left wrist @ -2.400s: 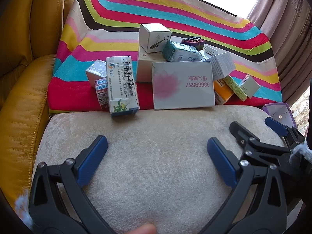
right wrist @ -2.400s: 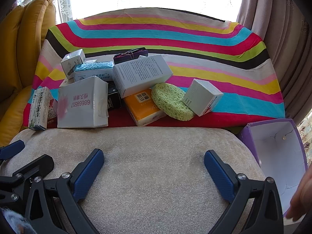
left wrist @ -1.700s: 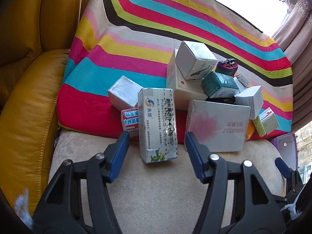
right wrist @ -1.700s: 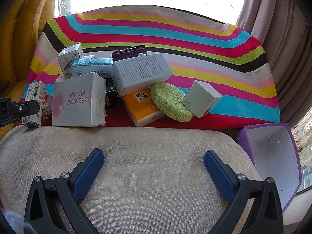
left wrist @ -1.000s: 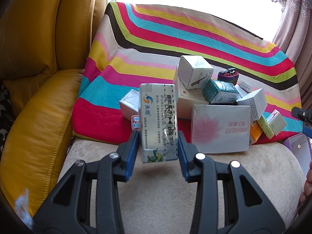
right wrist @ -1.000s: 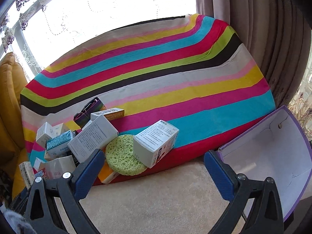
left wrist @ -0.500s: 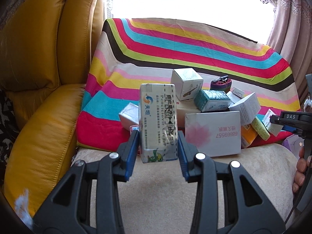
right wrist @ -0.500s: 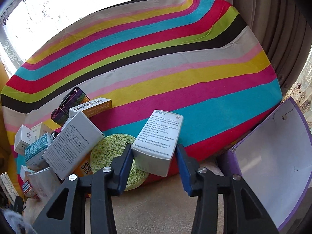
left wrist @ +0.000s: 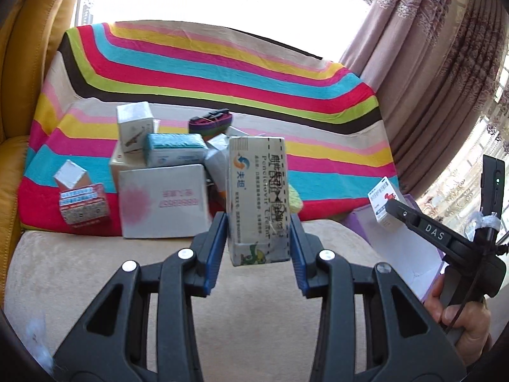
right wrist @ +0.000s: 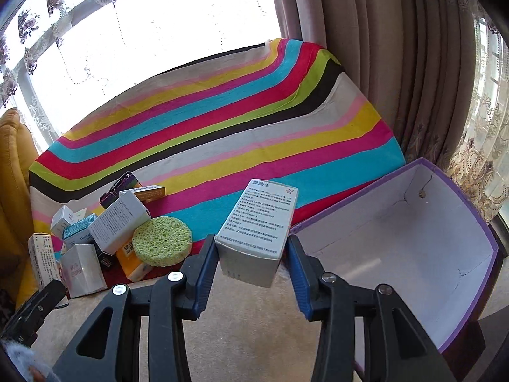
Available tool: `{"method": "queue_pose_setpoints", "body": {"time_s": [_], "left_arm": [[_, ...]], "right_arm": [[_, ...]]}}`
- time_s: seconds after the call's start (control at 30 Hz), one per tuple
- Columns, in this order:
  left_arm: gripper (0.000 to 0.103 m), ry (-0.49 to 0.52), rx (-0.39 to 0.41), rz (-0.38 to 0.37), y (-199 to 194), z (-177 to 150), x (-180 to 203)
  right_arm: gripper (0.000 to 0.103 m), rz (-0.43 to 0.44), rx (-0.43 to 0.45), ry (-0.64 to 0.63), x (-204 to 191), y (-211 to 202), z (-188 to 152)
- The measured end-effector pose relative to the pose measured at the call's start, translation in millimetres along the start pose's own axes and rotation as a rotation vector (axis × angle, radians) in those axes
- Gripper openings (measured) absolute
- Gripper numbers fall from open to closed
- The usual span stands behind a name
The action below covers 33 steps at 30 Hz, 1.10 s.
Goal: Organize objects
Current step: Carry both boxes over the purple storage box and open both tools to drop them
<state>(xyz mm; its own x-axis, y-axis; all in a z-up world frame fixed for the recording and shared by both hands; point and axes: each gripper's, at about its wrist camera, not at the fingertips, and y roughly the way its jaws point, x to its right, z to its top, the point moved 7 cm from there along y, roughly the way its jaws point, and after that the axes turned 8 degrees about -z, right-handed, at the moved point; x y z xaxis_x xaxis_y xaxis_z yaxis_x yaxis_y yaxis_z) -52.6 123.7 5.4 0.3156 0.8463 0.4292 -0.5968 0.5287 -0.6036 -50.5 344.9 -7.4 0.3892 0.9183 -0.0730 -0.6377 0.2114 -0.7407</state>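
Observation:
My left gripper is shut on a tall white medicine carton with a green figure at its foot, held clear above the beige cushion. My right gripper is shut on a small white box covered in fine print, lifted just left of the open purple bin. In the left wrist view the right gripper shows at the right edge with that small box, a hand below it. Several loose boxes and a green sponge lie piled against the striped cloth.
A striped cloth drapes the seat back. A yellow leather armrest rises at the left. Curtains hang at the right behind the purple bin. A dark strap bundle tops the pile.
My left gripper has swung right with the tall carton, away from the pile. My right gripper has shut on the small white box and lifted it toward the purple bin.

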Motion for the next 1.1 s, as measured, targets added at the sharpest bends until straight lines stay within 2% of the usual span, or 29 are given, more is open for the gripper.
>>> {"method": "queue_pose_setpoints", "body": {"time_s": [0.3,0.47,0.6,0.63,0.67,0.73,0.77,0.8,0.83,0.9,1.1], "left_arm": [[0.042,0.043,-0.117,-0.249,52,-10,111],[0.042,0.084,-0.177,-0.329,79,-16,160],[0.043,0.118,-0.196,-0.378,93,-16,189],[0.046,0.123,-0.198,-0.385,95,-15,192],[0.058,0.13,-0.201,-0.388,98,-15,196],[0.077,0.137,-0.192,-0.374,101,-14,198],[0.079,0.139,-0.179,-0.366,100,-13,199],[0.079,0.142,-0.174,-0.368,96,-14,195],[0.079,0.151,-0.169,-0.364,96,-15,195],[0.079,0.169,-0.155,-0.347,94,-14,188],[0.08,0.203,-0.092,-0.289,68,-2,161]], "right_arm": [[0.044,-0.127,0.032,0.038,90,-18,-10],[0.045,-0.19,0.039,0.067,127,-18,-15],[0.046,-0.249,0.056,0.094,149,-21,-16],[0.046,-0.263,0.068,0.102,154,-22,-16],[0.047,-0.272,0.081,0.106,158,-23,-16],[0.059,-0.26,0.099,0.098,161,-24,-15],[0.063,-0.244,0.106,0.096,161,-24,-15],[0.073,-0.242,0.109,0.096,161,-24,-15],[0.076,-0.255,0.119,0.095,162,-26,-15],[0.079,-0.264,0.14,0.08,160,-27,-14],[0.082,-0.178,0.147,0.042,138,-31,-14]]}}
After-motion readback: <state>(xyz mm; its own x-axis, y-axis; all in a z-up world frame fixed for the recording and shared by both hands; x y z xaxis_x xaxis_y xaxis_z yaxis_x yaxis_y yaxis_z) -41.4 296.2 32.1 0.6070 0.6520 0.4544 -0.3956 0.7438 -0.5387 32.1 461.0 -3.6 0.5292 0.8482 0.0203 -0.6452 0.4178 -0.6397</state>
